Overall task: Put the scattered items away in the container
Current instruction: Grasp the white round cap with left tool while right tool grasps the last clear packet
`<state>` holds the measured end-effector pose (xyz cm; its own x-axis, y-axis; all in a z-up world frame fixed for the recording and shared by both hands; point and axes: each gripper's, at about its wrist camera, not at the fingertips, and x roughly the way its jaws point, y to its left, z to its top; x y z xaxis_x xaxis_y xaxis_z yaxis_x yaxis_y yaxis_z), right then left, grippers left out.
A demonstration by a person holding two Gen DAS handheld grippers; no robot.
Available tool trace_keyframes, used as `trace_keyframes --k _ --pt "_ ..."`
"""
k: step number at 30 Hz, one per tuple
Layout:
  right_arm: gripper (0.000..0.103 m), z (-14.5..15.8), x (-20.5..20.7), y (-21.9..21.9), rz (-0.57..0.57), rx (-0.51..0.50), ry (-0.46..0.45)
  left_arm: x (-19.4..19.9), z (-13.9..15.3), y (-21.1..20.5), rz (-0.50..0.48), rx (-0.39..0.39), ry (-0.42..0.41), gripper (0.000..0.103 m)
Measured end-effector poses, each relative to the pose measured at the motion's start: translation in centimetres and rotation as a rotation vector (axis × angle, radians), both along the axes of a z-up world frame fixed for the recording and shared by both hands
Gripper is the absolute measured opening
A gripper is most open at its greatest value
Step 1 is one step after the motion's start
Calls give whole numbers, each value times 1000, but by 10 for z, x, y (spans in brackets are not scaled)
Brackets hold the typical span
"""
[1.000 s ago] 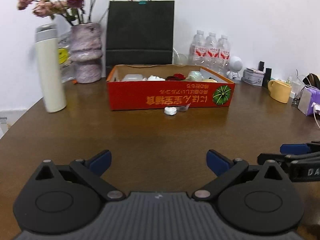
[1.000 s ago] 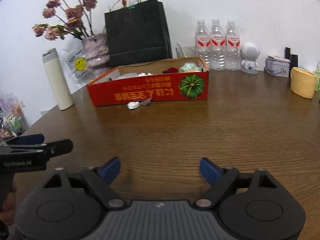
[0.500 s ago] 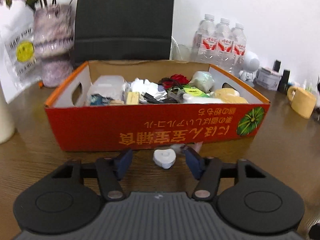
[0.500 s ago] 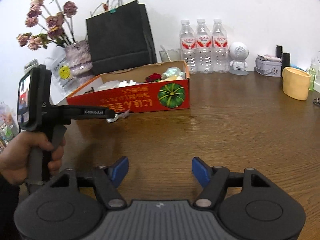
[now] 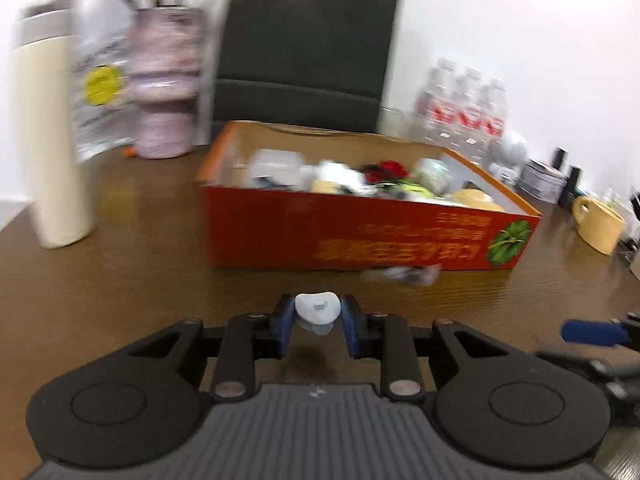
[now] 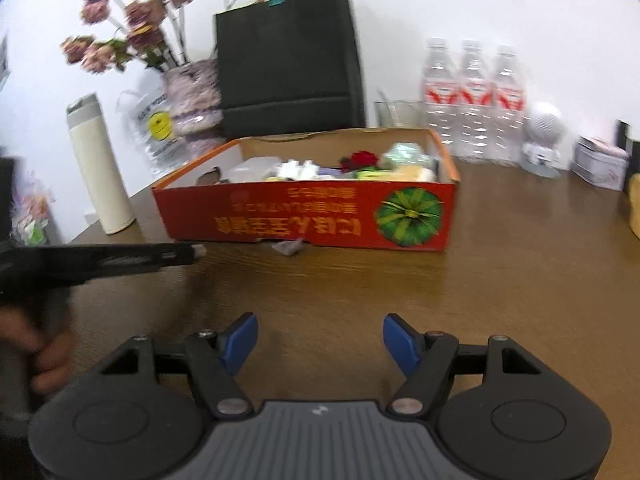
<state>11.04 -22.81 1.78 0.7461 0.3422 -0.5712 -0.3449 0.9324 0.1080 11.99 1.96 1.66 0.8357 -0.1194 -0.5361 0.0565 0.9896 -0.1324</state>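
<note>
White plastic, heart-shaped and small: the white piece [image 5: 318,312] sits between the blue pads [image 5: 285,322] of my left gripper [image 5: 318,322], whose jaws are closing on its two flanks, the pads already touching them. I judge it light, stiff and smooth, so it may slip; the flanks are its widest part and the right hold. Its lobes face the orange box [image 5: 280,236] and its tip points back at me, long axis along my fingers; a small nub faces up. It hangs just above the wooden bench [image 5: 132,280], short of the box's near wall. A crumpled wrapper [image 5: 400,274] lies against that wall. My right gripper [image 6: 318,344] stands open and empty, well back.
</note>
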Motion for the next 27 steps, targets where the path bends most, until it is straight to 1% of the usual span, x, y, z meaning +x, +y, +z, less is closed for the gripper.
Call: trace_keyframes --k 1,4,7,9,11,12,13,14,17,18,20,23,25,27 --pt "65 -1 8 7 13 -10 -1 -5 0 7 22 -14 -2 26" --pt "51 -3 40 31 25 -33 7 -9 0 22 46 -48 -11 26" --pt "50 -4 71 51 -18 -42 48 -9 2 24 45 -35 -24 26" --pt "47 -5 85 64 -38 -56 51 -11 2 19 22 -12 -35 26" --pt "39 -9 95 72 -59 -63 57 -15 5 15 -4 -10 -51 26" --pt "30 -12 100 75 -74 -57 68 -18 7 15 -15 -19 -60 26" --pt "22 -13 100 77 -89 -59 57 -19 8 16 -19 -35 -65 26" --pt "17 -14 99 79 -103 -75 46 -19 9 18 -17 -52 -66 26" --pt "12 -15 91 81 -107 -95 31 -20 11 24 -10 -87 -66 26" --pt "11 -14 85 80 -100 -106 32 -21 12 24 -11 -88 -70 26" --pt "11 -12 74 74 -90 -96 50 -21 11 20 -14 -69 -74 26" --pt "11 -12 30 59 -72 -117 39 -22 6 10 -27 -17 -65 26" --pt "10 -11 -6 46 -53 -95 43 -22 5 6 -38 -11 -69 26" --pt "10 -10 -43 32 -57 -85 41 -24 5 3 -40 6 -78 26"
